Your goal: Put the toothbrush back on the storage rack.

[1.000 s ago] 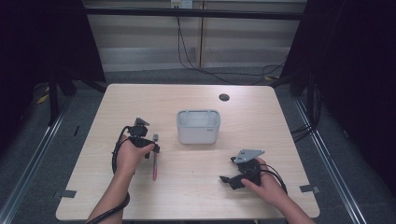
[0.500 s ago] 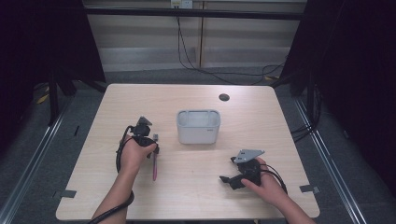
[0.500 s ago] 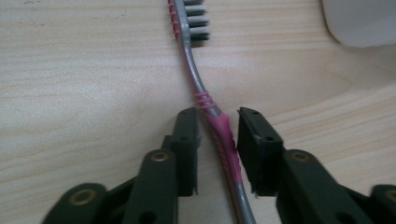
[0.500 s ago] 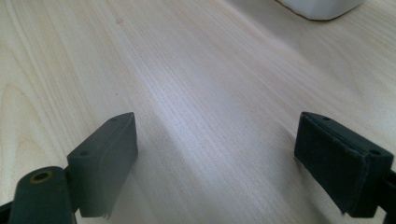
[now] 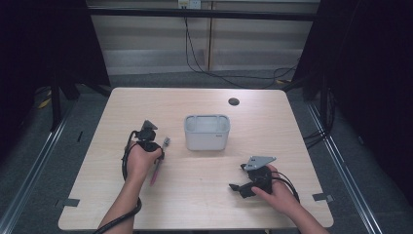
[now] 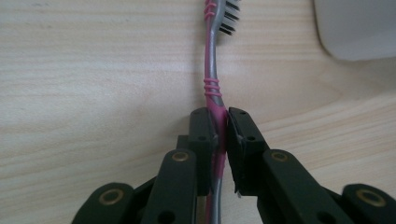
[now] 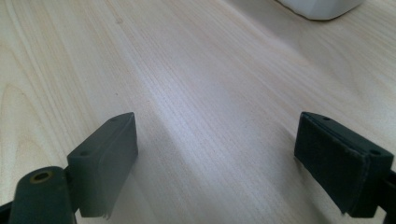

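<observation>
A pink and grey toothbrush [image 6: 212, 70] lies on the wooden table [image 5: 204, 190], its bristled head pointing toward a white rectangular container [image 5: 207, 131]. My left gripper [image 6: 222, 122] is shut on the toothbrush's pink handle, low against the tabletop; in the high view the left gripper [image 5: 152, 146] sits left of the container with the toothbrush [image 5: 157, 170] running under the hand. My right gripper [image 7: 215, 158] stands open over bare wood, nothing between its jaws. From above, the right gripper [image 5: 243, 187] rests near the table's front right.
A small dark round hole or cap [image 5: 234, 101] marks the table's far side. Cables trail from both grippers. A corner of the white container [image 7: 322, 7] shows at the top of the right gripper view. Dark curtains and floor rails surround the table.
The left hand has shifted slightly toward the container and settled over the toothbrush. The right gripper has not moved.
</observation>
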A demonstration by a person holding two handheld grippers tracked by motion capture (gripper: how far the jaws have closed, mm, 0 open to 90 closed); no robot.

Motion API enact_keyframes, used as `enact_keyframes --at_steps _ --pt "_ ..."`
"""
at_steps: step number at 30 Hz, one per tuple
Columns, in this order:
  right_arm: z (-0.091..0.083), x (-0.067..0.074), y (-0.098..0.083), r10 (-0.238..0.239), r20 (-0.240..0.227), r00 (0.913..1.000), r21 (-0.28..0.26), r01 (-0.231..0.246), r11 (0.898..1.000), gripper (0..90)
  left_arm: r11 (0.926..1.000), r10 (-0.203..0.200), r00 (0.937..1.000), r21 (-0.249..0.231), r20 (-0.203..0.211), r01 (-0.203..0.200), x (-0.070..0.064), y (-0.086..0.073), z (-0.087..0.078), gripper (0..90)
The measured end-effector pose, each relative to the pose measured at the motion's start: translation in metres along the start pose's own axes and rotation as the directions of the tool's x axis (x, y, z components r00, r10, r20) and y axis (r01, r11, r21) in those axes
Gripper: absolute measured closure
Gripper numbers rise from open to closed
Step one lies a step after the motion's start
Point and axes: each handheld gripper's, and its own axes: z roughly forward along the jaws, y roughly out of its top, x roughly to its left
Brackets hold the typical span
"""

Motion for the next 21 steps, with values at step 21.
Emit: enact_keyframes --at_steps 21 --pt "0.000 0.000 0.000 -0.001 -0.001 1.0000 -0.001 0.001 1.000 12.8 0.9800 0.062 0.9929 -0.195 0.102 -0.041 -0.001 0.003 -0.041 80.8"
